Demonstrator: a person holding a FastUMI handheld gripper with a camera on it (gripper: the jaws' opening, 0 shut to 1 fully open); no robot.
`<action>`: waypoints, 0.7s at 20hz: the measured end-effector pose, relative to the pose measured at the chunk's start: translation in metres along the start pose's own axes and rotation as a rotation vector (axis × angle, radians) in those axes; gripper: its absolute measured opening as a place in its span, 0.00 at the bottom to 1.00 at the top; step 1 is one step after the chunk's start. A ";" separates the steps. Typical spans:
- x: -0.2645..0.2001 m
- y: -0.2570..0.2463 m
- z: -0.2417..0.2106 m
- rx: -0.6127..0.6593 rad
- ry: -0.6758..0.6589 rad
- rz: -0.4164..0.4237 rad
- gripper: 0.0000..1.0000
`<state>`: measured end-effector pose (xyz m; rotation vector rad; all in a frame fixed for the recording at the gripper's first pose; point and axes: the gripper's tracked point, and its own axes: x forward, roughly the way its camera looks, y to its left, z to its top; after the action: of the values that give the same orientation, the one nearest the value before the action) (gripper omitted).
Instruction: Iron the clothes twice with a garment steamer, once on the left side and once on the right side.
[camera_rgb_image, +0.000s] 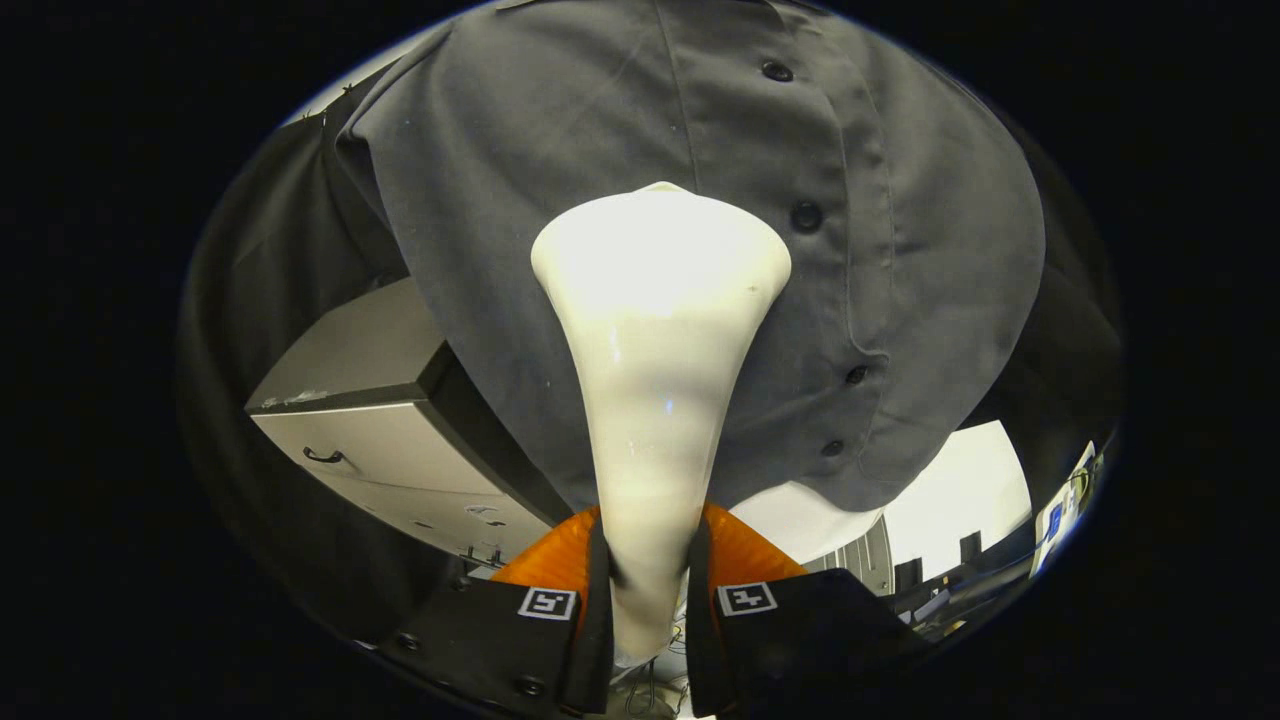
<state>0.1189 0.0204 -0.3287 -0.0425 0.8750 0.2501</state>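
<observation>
Both gripper (648, 560) fingers clamp steamer (655, 330) | head against shirt (560, 150), left of placket

Single fisheye cam, mounted on gripper (648, 560), looks fwd along its two fingers, which clamp the steamer (655, 350) handle. Faces grey shirt (560, 150) close up; steamer head just ahead of lens. Cabinet (380, 440) off to one side, further back.

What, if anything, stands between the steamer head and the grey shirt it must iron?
Nothing visible does. The claw is shut on the steamer, whose wide head lies directly against or just before the grey shirt, left of its button placket.
</observation>
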 end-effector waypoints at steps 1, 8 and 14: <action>0.003 -0.002 -0.004 0.003 0.009 -0.002 0.37; 0.021 -0.013 -0.040 0.016 0.062 0.002 0.37; 0.035 -0.015 -0.072 0.038 0.106 0.001 0.38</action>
<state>0.0896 0.0030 -0.4028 -0.0198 0.9851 0.2338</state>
